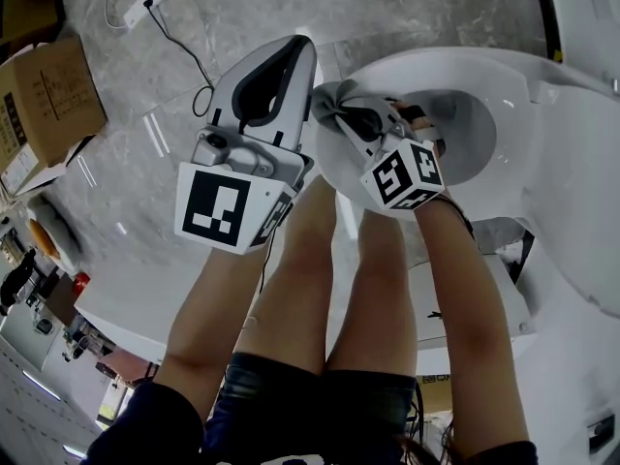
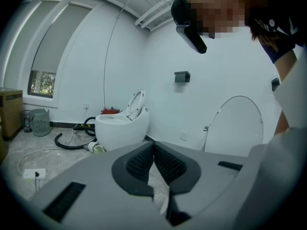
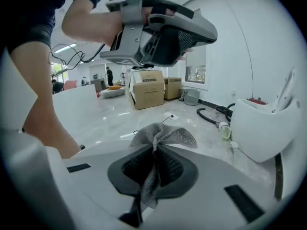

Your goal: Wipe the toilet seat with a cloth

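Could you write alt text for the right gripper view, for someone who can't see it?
The right gripper pinches a bunched grey cloth between its shut jaws. Above it a hand holds the left gripper, jaws together; beyond lie cardboard boxes, a black hose and a white toilet.

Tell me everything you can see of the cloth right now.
The cloth is grey, with a fine mesh-like weave, and looks thin and soft. The right gripper is shut on its bunched middle. A crumpled fan spreads beyond the jaw tips, and a narrow tail hangs back between the jaws. In the head view it sits over the left part of the toilet rim; whether it touches the rim cannot be told. Nothing else holds it.
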The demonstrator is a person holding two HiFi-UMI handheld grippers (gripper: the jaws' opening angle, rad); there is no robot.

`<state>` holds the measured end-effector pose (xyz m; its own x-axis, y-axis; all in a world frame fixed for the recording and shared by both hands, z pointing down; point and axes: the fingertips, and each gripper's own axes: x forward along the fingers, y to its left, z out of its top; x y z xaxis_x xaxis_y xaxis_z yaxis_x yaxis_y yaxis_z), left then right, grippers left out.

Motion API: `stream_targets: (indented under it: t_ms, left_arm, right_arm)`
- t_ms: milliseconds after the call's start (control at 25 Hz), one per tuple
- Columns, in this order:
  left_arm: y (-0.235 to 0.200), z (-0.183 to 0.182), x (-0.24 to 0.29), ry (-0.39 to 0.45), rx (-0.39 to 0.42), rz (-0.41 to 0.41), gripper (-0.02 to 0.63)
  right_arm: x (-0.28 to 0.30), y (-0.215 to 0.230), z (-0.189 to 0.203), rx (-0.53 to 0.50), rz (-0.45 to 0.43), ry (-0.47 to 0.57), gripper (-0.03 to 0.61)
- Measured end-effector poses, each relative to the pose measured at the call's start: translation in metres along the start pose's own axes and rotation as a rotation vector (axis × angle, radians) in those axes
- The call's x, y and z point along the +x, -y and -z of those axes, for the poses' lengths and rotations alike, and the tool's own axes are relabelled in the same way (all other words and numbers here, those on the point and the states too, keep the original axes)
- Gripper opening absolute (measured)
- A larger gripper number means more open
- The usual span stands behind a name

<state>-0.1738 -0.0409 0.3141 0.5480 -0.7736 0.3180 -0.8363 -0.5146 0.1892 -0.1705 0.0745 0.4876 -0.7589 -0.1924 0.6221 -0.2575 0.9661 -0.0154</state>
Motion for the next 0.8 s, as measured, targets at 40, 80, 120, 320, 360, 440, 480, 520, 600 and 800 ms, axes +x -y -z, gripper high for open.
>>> stream_targets:
  t_ms: [40, 80, 120, 320, 360, 440, 480, 520, 600, 800]
  left_arm:
    - [0.001, 0.0, 0.0, 0.001, 0.0, 0.0, 0.02]
    - [0.003, -0.001, 0.0, 0.001, 0.002, 0.002, 0.02]
    - [0.005, -0.002, 0.0, 0.001, 0.004, 0.005, 0.02]
    - [0.012, -0.012, 0.002, 0.006, 0.018, 0.02, 0.02]
    - [0.012, -0.014, 0.003, 0.008, 0.02, 0.022, 0.02]
    - [0.014, -0.017, 0.004, 0.009, 0.025, 0.026, 0.02]
    - [0.016, -0.019, 0.005, 0.009, 0.027, 0.028, 0.02]
    - [0.017, -0.02, 0.006, 0.008, 0.027, 0.03, 0.02]
    - [0.021, -0.021, 0.008, 0.007, 0.027, 0.034, 0.02]
    - [0.03, -0.019, 0.013, -0.001, 0.034, 0.046, 0.02]
  right_arm:
    - [0.0, -0.011, 0.001, 0.002, -0.026, -0.005, 0.034]
    - [-0.001, -0.028, 0.004, -0.002, -0.066, -0.014, 0.034]
    - [-0.003, -0.048, 0.008, -0.004, -0.114, -0.027, 0.034]
    - [-0.041, -0.123, 0.046, 0.071, -0.255, -0.163, 0.034]
    - [-0.052, -0.13, 0.056, 0.078, -0.253, -0.201, 0.034]
    - [-0.07, -0.138, 0.072, 0.089, -0.241, -0.268, 0.034]
    - [-0.076, -0.14, 0.078, 0.096, -0.231, -0.291, 0.034]
    - [-0.079, -0.14, 0.081, 0.105, -0.221, -0.304, 0.034]
    - [-0.078, -0.137, 0.08, 0.123, -0.19, -0.306, 0.034]
    - [-0.031, -0.089, 0.069, 0.247, -0.025, -0.305, 0.034]
